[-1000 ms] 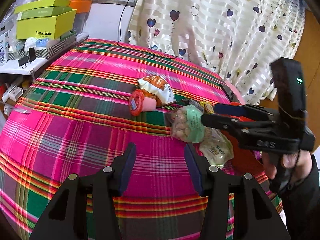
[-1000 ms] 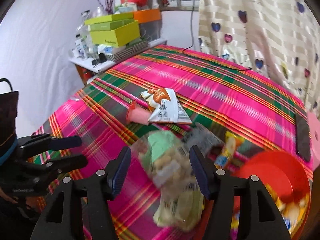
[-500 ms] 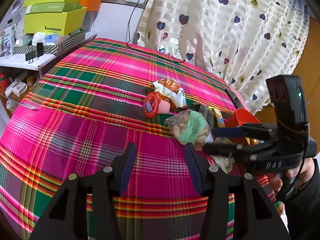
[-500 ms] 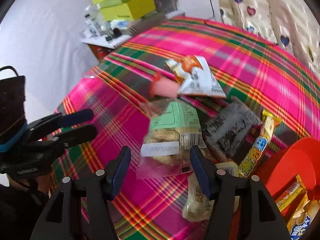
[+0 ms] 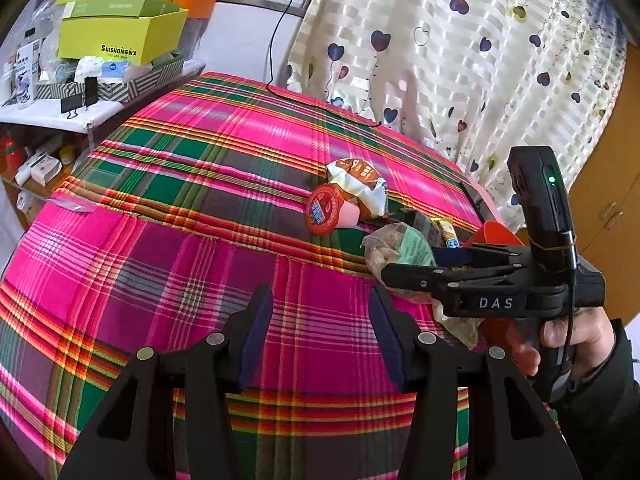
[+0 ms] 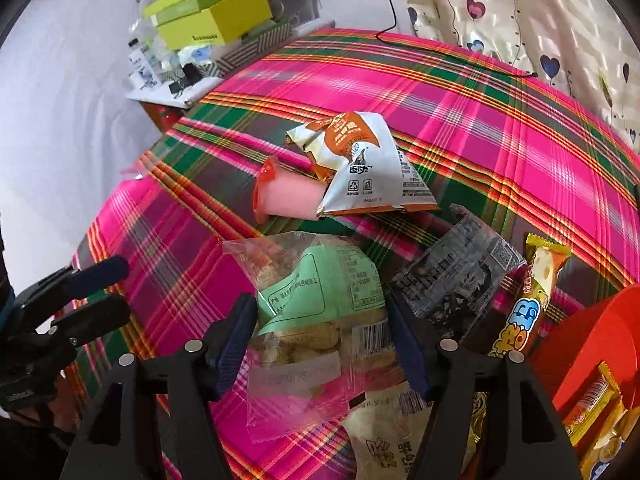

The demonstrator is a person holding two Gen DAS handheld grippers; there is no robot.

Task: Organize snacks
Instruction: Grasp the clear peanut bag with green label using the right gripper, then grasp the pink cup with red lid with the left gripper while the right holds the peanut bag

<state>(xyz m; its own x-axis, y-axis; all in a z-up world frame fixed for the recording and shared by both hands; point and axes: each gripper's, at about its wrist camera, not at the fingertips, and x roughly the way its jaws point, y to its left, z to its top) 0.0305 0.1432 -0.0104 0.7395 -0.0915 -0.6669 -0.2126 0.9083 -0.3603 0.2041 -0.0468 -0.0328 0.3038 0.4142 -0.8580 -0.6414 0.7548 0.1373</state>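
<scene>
Snacks lie on a plaid tablecloth (image 6: 460, 92). A clear bag of peanuts with a green label (image 6: 324, 300) lies between the fingers of my open right gripper (image 6: 322, 332), which straddles it without closing. Beyond it lie a pink jelly cup with a red lid (image 6: 288, 196), an orange-white chip packet (image 6: 360, 160), a grey packet (image 6: 456, 276) and a yellow snack bar (image 6: 528, 300). A red bowl (image 6: 592, 344) at right holds several snacks. My left gripper (image 5: 316, 332) is open and empty above bare cloth, left of the peanut bag (image 5: 400, 248).
A side table at the far left carries yellow-green boxes (image 5: 120, 36) and clutter. A heart-print curtain (image 5: 460, 52) hangs behind the table. A black cable (image 5: 320, 108) runs across the far cloth. Another pale snack bag (image 6: 384, 440) lies under my right gripper.
My right gripper has come down and forward, so its fingers now flank the peanut bag. The left gripper has drifted slightly, staying open.
</scene>
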